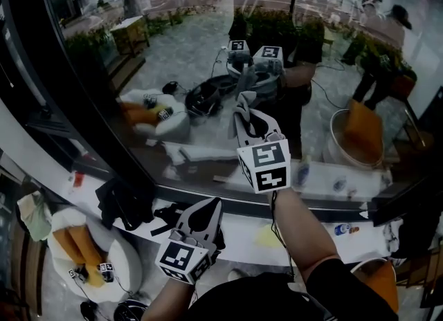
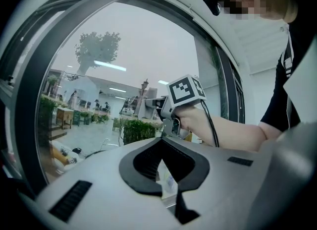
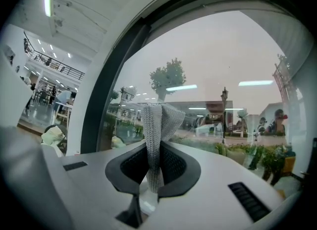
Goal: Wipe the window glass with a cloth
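So, head view first: my right gripper (image 1: pixel 250 120) was up at the window glass (image 1: pixel 194 43) with the grey cloth (image 1: pixel 241 108) pinched in its jaws, and the cloth looked to be meeting its own reflection. My left gripper (image 1: pixel 206 210) hung low over the white sill (image 1: pixel 242 226), just beside a black bundle (image 1: pixel 124 202) lying on it. A small bottle (image 1: pixel 342 230) sat further right on the sill. The dark frame (image 1: pixel 62 84) ran down the left side, with lots of bare pane between it and the cloth.

Left gripper view: the jaws were pressed together on nothing, with my right hand (image 2: pixel 198 122) out ahead by the glass.

Right gripper view: the cloth (image 3: pixel 158 125) stood up from between the clamped jaws. The frame (image 3: pixel 106 85) was close on the left and there was open glass (image 3: pixel 218 65) to the right.
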`<state>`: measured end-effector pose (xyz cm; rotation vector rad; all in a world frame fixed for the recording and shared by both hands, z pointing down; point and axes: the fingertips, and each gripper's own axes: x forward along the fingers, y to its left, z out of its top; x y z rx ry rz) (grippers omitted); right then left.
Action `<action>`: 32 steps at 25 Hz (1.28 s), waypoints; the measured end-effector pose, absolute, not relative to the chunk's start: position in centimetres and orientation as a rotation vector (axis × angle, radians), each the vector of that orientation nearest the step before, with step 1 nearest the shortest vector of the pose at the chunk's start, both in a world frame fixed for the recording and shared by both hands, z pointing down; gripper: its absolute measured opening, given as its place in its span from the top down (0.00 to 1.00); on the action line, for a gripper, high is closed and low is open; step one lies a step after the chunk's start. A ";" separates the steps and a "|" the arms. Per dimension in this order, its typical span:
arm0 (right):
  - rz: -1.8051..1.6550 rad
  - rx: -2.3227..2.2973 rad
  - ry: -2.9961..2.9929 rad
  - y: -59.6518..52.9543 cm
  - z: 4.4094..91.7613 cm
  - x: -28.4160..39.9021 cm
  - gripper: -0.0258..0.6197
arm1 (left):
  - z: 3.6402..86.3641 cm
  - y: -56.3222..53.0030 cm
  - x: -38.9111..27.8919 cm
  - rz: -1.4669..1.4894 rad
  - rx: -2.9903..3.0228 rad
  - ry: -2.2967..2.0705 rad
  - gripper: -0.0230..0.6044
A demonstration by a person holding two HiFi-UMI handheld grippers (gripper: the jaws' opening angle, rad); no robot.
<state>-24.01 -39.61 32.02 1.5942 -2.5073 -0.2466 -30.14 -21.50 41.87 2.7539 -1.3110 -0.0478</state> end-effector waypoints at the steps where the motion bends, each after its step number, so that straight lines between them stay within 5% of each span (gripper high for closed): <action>1: -0.251 1.589 -2.513 -39.4 31.9 -24.1 0.88 | 41.9 -21.5 -30.1 -0.049 2.755 -1.308 0.95; 32: -0.407 1.743 -2.435 -39.4 22.0 -16.2 0.88 | 36.7 -22.9 -21.3 -0.126 2.945 -1.112 0.95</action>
